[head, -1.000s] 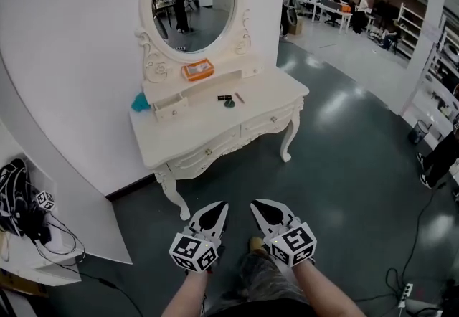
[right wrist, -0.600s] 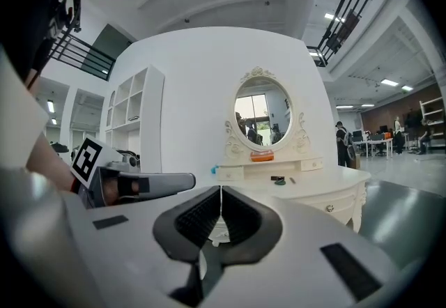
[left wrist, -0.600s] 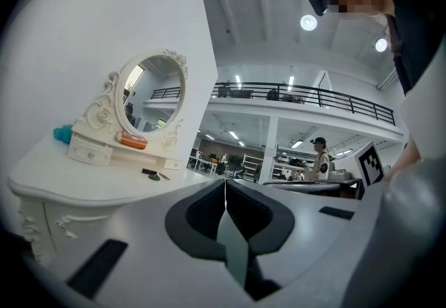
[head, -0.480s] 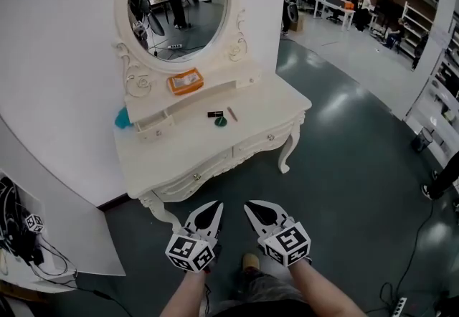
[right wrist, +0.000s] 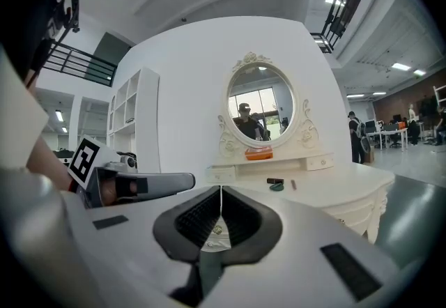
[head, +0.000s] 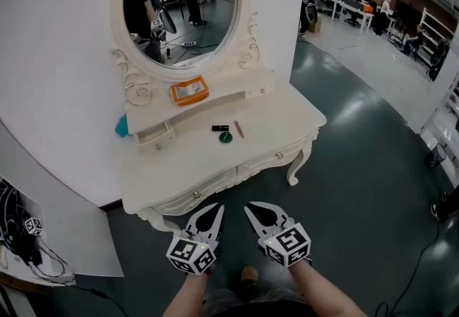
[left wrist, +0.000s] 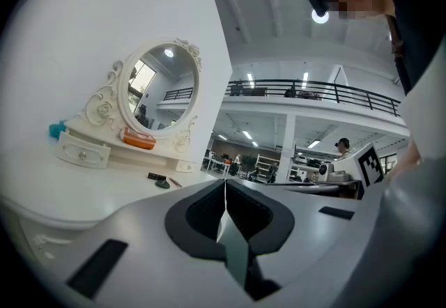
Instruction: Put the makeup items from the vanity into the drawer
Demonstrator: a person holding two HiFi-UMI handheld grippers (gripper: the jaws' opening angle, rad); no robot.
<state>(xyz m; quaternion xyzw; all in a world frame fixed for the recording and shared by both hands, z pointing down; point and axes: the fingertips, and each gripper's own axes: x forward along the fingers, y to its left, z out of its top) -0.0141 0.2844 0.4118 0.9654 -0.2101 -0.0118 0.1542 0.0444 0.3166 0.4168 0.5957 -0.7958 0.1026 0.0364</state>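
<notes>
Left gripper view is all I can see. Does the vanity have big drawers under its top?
Observer: Yes. The head view shows two front drawers below the top of the vanity, both shut.
Operator: Is my other gripper open?
Observer: No. The right gripper has its jaws together, with nothing between them.
Operator: Is there anything beside the vanity?
Observer: A bundle of black cables sits at the head view's left edge, apart from the vanity.
</notes>
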